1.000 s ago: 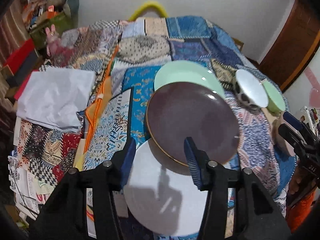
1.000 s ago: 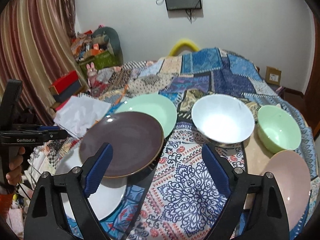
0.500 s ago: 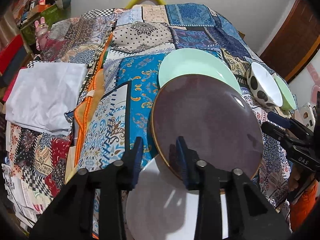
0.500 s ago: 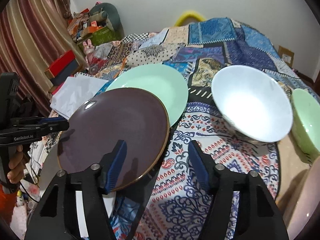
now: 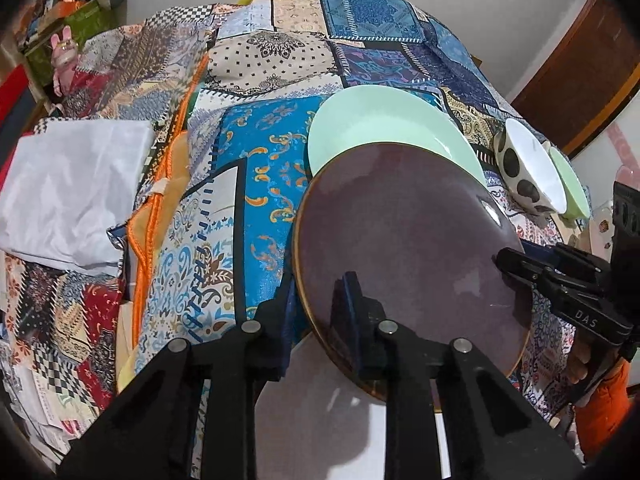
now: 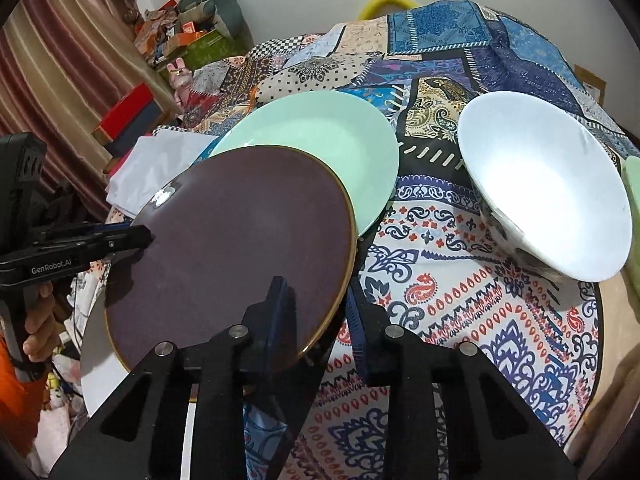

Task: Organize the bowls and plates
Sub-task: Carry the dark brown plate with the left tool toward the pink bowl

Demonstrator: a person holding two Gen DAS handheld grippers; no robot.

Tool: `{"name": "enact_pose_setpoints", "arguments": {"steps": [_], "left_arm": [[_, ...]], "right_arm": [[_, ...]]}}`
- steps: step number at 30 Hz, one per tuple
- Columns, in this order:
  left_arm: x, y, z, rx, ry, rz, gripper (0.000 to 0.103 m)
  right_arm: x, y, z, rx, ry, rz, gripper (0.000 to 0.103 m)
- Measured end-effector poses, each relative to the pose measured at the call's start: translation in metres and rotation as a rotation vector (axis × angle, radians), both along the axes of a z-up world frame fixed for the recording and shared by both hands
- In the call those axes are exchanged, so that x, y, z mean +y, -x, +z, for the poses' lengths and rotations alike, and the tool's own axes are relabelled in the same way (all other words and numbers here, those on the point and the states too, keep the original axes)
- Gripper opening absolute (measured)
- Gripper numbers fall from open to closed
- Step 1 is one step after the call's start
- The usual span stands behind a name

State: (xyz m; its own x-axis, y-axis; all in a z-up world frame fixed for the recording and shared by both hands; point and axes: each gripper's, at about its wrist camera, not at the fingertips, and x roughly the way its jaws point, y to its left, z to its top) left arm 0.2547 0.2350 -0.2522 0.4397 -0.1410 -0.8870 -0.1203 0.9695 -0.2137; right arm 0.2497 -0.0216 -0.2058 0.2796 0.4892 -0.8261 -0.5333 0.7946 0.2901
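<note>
My left tongs point(image 5: 316, 312) have just been closing and now pinch the near rim of the dark brown plate point(image 5: 404, 240), one blue pad on top of it and the other underneath. My right tongs point(image 6: 316, 316) have done the same on the opposite edge of that plate, so both grip it at once, each pair clamping the rim from its own side. The brown plate lies tilted, its far edge overlapping the mint green plate point(image 6: 332, 136) and its near part over the white plate point(image 5: 340, 420) below. To the right on the patchwork cloth point(image 6: 460, 300) sits the white bowl point(image 6: 540, 184), spotted dark on its outside, and just past it the pale green bowl point(image 5: 570, 184). On the side of my right tongs in the left view I read "DAS"; on my left tongs in the right view I read "GenRobot.AI". A folded white cloth point(image 5: 72, 184) lies at the far left.
</note>
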Motion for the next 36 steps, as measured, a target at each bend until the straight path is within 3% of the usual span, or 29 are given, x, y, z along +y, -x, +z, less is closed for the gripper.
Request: {"name": "enact_pose_setpoints", "arguments": {"steps": [7,15,36], "left_arm": [[0.001,-0.009,-0.002,0.003,0.002,-0.026,0.023],[-0.008,-0.001,0.001,-0.001,-0.049,-0.038,0.024],[-0.029,0.027,0.017,-0.031,-0.034,-0.023,0.024]], "right_arm": [[-0.001,-0.007,-0.005,0.035,-0.038,-0.001,0.027],[0.001,-0.002,-0.002,-0.001,-0.025,0.003,0.026],[-0.021,0.018,0.011,-0.041,-0.064,-0.03,0.026]]}}
